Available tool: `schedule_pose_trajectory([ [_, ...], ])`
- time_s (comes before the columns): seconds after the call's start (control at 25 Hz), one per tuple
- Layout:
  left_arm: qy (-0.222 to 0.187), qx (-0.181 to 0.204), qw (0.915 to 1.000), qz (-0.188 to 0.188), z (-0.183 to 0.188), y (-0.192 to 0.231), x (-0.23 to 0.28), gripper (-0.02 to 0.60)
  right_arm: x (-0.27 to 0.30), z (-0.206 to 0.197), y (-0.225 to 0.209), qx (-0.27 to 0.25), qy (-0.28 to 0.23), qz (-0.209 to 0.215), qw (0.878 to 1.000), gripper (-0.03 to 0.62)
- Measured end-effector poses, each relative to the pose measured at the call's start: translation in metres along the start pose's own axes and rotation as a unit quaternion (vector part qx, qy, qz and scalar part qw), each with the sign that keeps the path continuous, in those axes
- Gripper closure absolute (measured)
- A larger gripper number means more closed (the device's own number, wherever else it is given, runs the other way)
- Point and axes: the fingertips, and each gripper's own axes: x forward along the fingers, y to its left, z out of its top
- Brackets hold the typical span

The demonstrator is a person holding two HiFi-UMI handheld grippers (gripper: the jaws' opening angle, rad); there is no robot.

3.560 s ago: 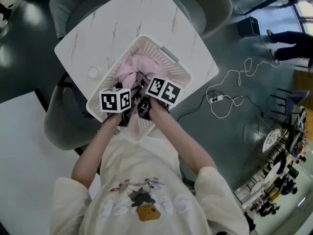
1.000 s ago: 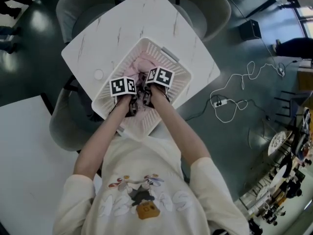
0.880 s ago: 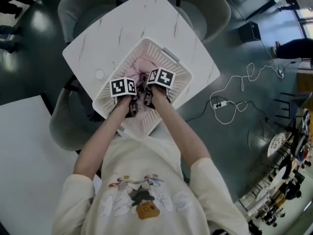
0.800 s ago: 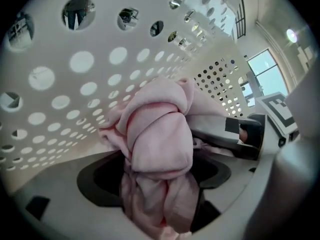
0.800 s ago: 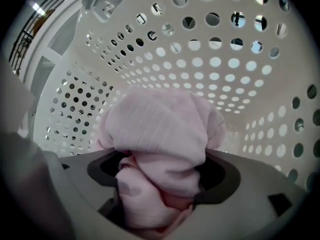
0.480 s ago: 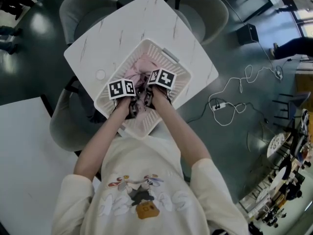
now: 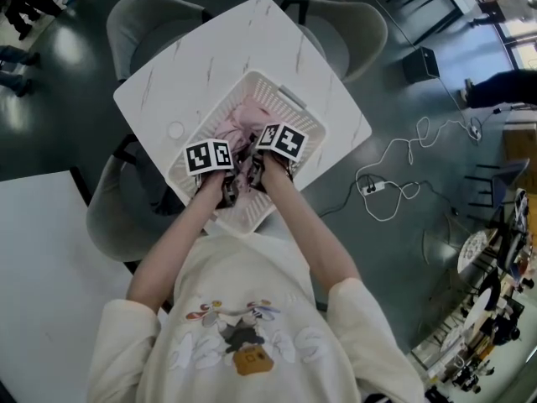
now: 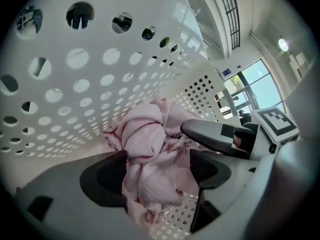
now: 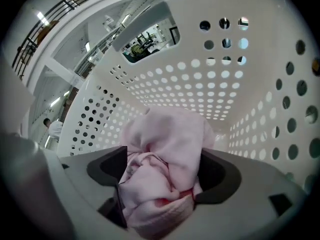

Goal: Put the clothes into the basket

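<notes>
1. Left gripper view: I am watching the left gripper (image 8: 157,176) holding a bunch of the pink clothes (image 8: 145,134). Its jaws are standing narrowly apart, and the cloth is filling the whole gap between them.
2. That bunch is hanging low inside the basket (image 8: 75,94). The perforated wall is rising to the left and ahead, and the dotted floor is showing just under the cloth.
3. One jaw of the right gripper (image 8: 220,136) is reaching in from the right and touching the same pink pile.
4. In the right gripper view I am seeing that gripper clamping another thick fold of the clothes. The cloth is bulging up over the jaws and packing the space between them. The basket's far wall and handle slot are standing beyond it.
5. From the head view, both grippers are sitting side by side inside the basket, over the half nearer the person. The pink pile is lying just ahead of them.
6. The basket is resting on a white table (image 7: 210,57), towards the corner nearest the person. A small round disc (image 7: 174,130) is lying on the table just beside the basket.
7. Grey chairs (image 7: 147,15) are standing round the table, and a white cable (image 7: 394,175) is trailing over the dark floor (image 7: 377,267) to the right.
</notes>
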Motion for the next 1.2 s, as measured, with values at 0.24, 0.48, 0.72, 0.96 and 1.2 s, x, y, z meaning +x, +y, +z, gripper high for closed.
schedule_pose_trajectory([
  [0.24, -0.016, -0.009, 0.9995, -0.024, 0.003, -0.010, -0.015, 0.190, -0.020, 0.006, 0.006, 0.035, -0.034, 0.010, 0.999, 0.195],
  [0.48, -0.043, 0.009, 0.9982, -0.040, 0.008, -0.027, -0.031, 0.211, -0.038, 0.009, 0.015, 0.019, -0.060, 0.018, 0.998, 0.195],
  [0.72, -0.048, 0.013, 0.9974, -0.051, 0.006, -0.037, -0.044, 0.253, -0.055, 0.011, 0.022, 0.026, -0.071, 0.026, 0.997, 0.195],
  [0.96, -0.063, 0.013, 0.9959, -0.062, 0.005, -0.046, -0.059, 0.283, -0.068, 0.008, 0.033, 0.024, -0.083, 0.043, 0.995, 0.195],
  [1.2, -0.072, 0.024, 0.9950, -0.065, 0.005, -0.046, -0.071, 0.311, -0.074, 0.008, 0.035, 0.044, -0.093, 0.068, 0.992, 0.195],
])
